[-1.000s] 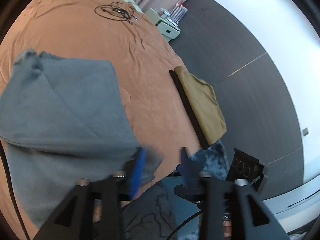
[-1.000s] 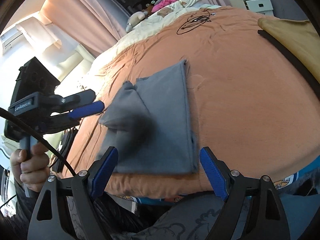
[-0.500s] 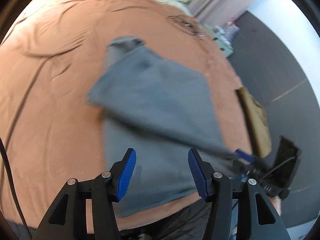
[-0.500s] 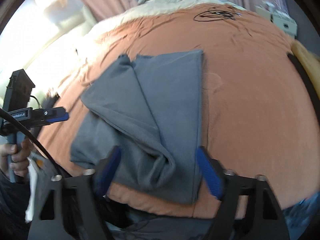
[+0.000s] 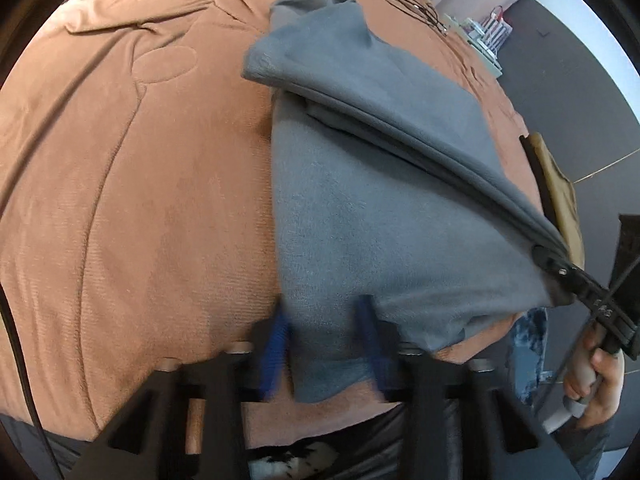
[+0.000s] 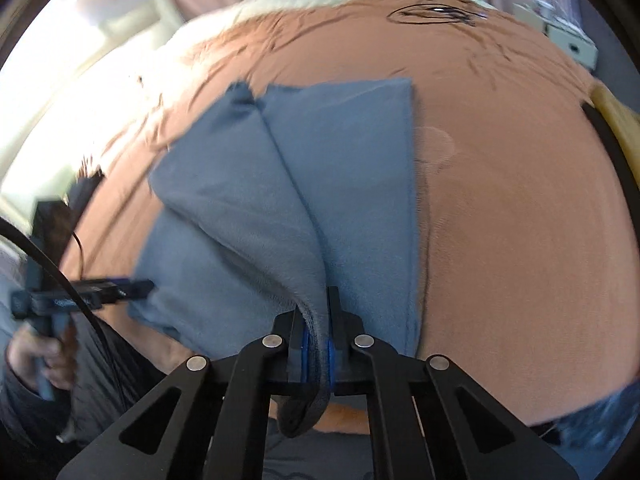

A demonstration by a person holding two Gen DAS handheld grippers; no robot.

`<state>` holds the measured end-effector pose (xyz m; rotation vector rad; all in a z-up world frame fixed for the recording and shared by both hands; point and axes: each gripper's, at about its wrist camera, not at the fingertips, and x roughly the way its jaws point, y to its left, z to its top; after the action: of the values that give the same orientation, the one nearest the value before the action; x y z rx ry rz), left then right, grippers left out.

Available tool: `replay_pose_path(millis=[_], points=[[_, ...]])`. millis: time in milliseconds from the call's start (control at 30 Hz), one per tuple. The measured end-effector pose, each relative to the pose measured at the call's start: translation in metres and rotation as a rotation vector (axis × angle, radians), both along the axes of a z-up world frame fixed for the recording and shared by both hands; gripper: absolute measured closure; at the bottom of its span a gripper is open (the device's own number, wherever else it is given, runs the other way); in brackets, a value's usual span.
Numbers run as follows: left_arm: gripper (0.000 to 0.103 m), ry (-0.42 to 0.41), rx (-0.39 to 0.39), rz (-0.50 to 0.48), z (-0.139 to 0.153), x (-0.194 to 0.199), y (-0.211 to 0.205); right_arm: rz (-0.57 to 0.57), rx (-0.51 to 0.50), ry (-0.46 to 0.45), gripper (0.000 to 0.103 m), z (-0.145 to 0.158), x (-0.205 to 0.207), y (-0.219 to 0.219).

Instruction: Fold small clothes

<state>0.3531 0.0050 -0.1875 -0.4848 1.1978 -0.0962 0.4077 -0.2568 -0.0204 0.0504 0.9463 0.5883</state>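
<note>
A grey garment (image 5: 360, 184) lies partly folded on the orange bedspread (image 5: 140, 200); it also shows in the right wrist view (image 6: 288, 176). My right gripper (image 6: 316, 350) is shut on a bunched near corner of the garment, and pulls a ridge of cloth up; it also shows in the left wrist view (image 5: 560, 268). My left gripper (image 5: 324, 336) is open, its blue fingers either side of the garment's near left edge; it shows in the right wrist view (image 6: 136, 286) at that edge.
A tan folded cloth with a black strip (image 5: 556, 184) lies at the bed's right edge. A coiled black cable (image 6: 436, 12) lies far up the bed. Pillows and curtains are at the head. A white cabinet (image 6: 568, 40) stands right of the bed.
My right gripper has closed on the garment's near corner. My left gripper has moved in to the garment's near left edge, still open.
</note>
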Motion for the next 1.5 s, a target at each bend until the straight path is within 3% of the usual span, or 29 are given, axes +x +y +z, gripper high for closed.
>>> replay_pose_path(millis=[100, 167, 267, 300, 333, 467, 600, 867, 1100, 1167, 1233, 1333, 1500], points=[[0.086, -0.006, -0.020, -0.009, 0.003, 0.000, 0.003, -0.050, 0.055, 0.026, 0.101, -0.009, -0.008, -0.020], [0.085, -0.009, -0.027, -0.021, 0.004, -0.001, 0.004, -0.069, -0.021, 0.034, 0.095, -0.023, -0.010, -0.020], [0.082, -0.016, -0.062, -0.008, 0.007, -0.004, 0.009, -0.096, -0.118, 0.004, 0.063, -0.027, -0.016, -0.016], [0.079, -0.027, -0.079, -0.002, 0.009, -0.007, 0.013, -0.108, -0.151, -0.021, 0.046, -0.023, -0.019, -0.014], [0.078, -0.036, -0.085, 0.000, 0.010, -0.009, 0.016, -0.120, -0.181, -0.051, 0.042, -0.016, -0.023, -0.011], [0.077, -0.065, -0.093, 0.028, 0.017, -0.018, 0.031, -0.078, -0.196, -0.129, 0.042, 0.016, -0.037, 0.005], [0.077, -0.082, -0.105, 0.056, 0.021, -0.023, 0.045, 0.013, -0.239, -0.174, 0.042, 0.025, -0.044, 0.044], [0.077, -0.089, -0.085, 0.094, 0.028, -0.036, 0.078, 0.170, -0.303, -0.196, 0.042, 0.017, -0.030, 0.110], [0.077, -0.086, -0.070, 0.126, 0.032, -0.037, 0.099, 0.256, -0.412, -0.208, 0.042, -0.010, 0.009, 0.166], [0.077, -0.083, -0.066, 0.131, 0.031, -0.034, 0.100, 0.281, -0.442, -0.214, 0.049, -0.016, 0.015, 0.182], [0.077, -0.077, -0.065, 0.135, 0.030, -0.030, 0.100, 0.300, -0.501, -0.230, 0.074, -0.025, 0.022, 0.195], [0.077, -0.067, -0.061, 0.138, 0.029, -0.022, 0.098, 0.289, -0.472, -0.232, 0.095, -0.020, 0.036, 0.193], [0.077, -0.059, -0.046, 0.123, 0.030, 0.004, 0.086, 0.257, -0.343, -0.233, 0.097, 0.003, 0.056, 0.169]])
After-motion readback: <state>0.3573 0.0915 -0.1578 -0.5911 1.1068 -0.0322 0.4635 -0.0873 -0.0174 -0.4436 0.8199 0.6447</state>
